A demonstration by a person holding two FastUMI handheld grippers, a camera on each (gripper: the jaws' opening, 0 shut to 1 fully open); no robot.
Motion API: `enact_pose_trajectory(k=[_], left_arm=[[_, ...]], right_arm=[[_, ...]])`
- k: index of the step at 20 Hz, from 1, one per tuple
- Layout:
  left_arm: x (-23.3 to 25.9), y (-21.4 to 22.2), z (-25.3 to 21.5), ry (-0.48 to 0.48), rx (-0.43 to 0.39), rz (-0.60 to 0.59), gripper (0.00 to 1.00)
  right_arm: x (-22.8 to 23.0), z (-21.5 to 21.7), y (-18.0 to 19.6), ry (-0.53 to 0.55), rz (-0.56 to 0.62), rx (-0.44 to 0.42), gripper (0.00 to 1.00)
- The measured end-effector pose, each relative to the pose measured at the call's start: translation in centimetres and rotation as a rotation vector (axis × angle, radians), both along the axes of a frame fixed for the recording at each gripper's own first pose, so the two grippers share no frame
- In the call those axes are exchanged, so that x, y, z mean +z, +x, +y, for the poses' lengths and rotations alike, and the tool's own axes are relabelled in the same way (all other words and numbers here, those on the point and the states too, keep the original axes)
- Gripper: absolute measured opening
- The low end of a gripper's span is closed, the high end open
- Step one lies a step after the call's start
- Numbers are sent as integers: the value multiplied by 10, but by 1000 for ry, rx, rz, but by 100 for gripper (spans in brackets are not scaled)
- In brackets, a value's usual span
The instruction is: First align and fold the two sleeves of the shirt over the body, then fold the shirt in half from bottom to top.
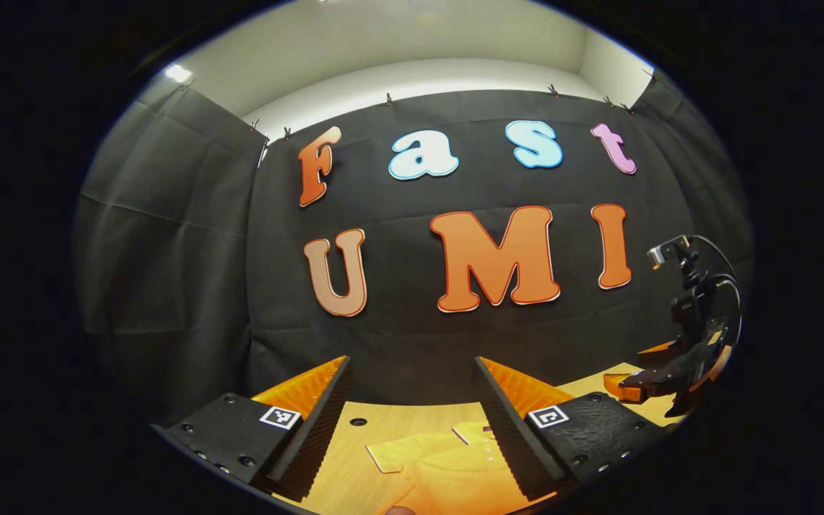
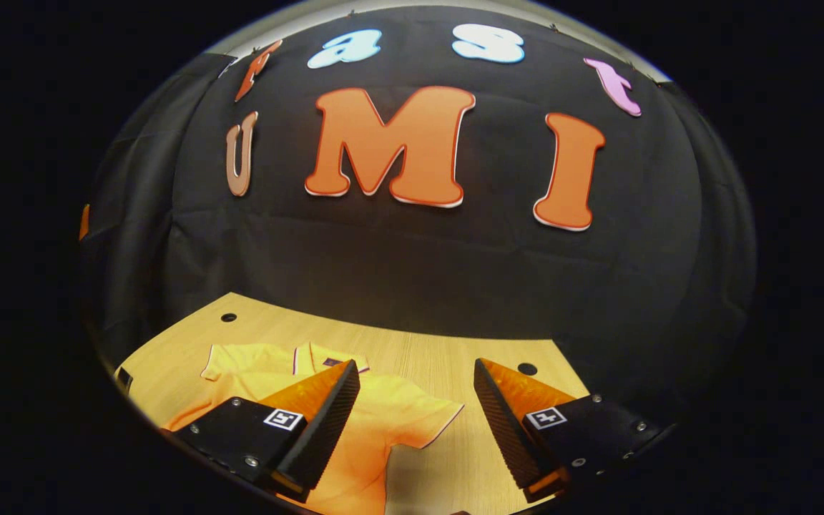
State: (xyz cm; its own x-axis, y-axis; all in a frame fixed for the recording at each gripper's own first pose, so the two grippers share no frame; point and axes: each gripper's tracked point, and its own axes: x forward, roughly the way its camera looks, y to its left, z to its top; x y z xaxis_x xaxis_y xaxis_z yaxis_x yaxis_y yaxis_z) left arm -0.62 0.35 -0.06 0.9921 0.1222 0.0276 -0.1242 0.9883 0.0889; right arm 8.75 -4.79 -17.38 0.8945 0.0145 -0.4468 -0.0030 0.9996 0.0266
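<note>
In the left gripper view, the left gripper (image 1: 412, 422) holds its two fingers wide apart with nothing between them; they touch nothing and hang above the table. Between and below the fingers lies part of the yellow-orange short-sleeved polo shirt (image 1: 448, 468), flat on the light wooden table (image 1: 344, 458), with its collar toward the far side and one sleeve edge showing to the left. A small round hole in the tabletop (image 1: 358, 422) sits just beyond the shirt.

In the right gripper view, the right gripper (image 2: 415, 418) likewise has its fingers spread wide, empty and clear of the cloth. The shirt (image 2: 383, 422) lies spread out on the table (image 2: 426, 357), mostly to the left of the gap and partly behind the left finger. Both short sleeves lie out to the sides, unfolded: one reaches right toward the middle of the gap, the other lies at the far left. The collar, with a dark trim line and a small dark label inside, points toward the far edge. Two round holes show in the tabletop, one far left (image 2: 228, 317) and one near the right finger (image 2: 526, 369).

Farther off at the right of the left gripper view, the right gripper (image 1: 651, 383) hovers above the table's right side, tilted down toward it, cables looping over its top. The black cloth wall (image 1: 412, 336) rises behind the table.
</note>
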Motion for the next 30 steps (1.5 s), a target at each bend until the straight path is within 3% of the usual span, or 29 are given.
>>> enact_pose_trajectory(k=[4, 12, 22, 30], left_arm=[[-5, -2, 4, 11, 37, 16, 99], [-25, -3, 4, 44, 87, 79, 100], [-47, -4, 6, 63, 130, 160, 99], [-57, -3, 11, 60, 159, 206, 99]], right_arm=[[-41, -8, 16, 22, 122, -11, 97], [-142, -14, 16, 112, 484, 4, 96], [-219, -36, 29, 134, 788, -62, 95], [-263, -29, 36, 157, 974, -79, 82]])
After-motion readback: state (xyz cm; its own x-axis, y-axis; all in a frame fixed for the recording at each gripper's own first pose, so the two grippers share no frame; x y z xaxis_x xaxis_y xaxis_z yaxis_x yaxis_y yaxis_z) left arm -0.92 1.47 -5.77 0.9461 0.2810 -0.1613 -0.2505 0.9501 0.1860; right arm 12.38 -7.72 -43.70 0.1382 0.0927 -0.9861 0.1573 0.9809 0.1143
